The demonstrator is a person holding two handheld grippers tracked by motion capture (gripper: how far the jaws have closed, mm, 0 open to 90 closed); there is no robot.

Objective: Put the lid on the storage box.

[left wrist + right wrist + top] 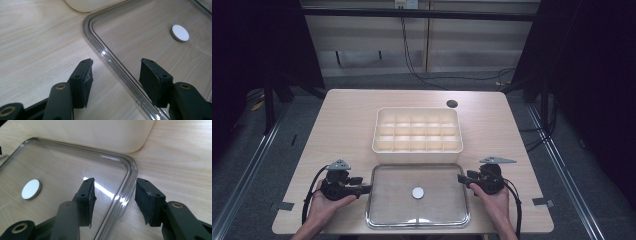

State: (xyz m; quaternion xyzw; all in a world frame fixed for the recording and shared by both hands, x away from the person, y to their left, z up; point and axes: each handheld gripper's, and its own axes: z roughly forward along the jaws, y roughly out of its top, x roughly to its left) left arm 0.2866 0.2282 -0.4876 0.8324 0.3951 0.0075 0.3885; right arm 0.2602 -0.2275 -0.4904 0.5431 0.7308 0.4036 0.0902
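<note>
Two grippers: left gripper (364, 188) & right gripper (460, 178), jaws apart, each straddling a side rim of clear lid (387, 210); no squeeze yet.
Lid pos: flat on table (342, 125), just in front of cream divider box (417, 147).
Progress: early; grip, lift, fit onto box likely left.
Room: dark, cables on floor.

Clear lid (387, 210) on table (347, 115); left tool (368, 188), right tool (460, 178) flank it.
</note>
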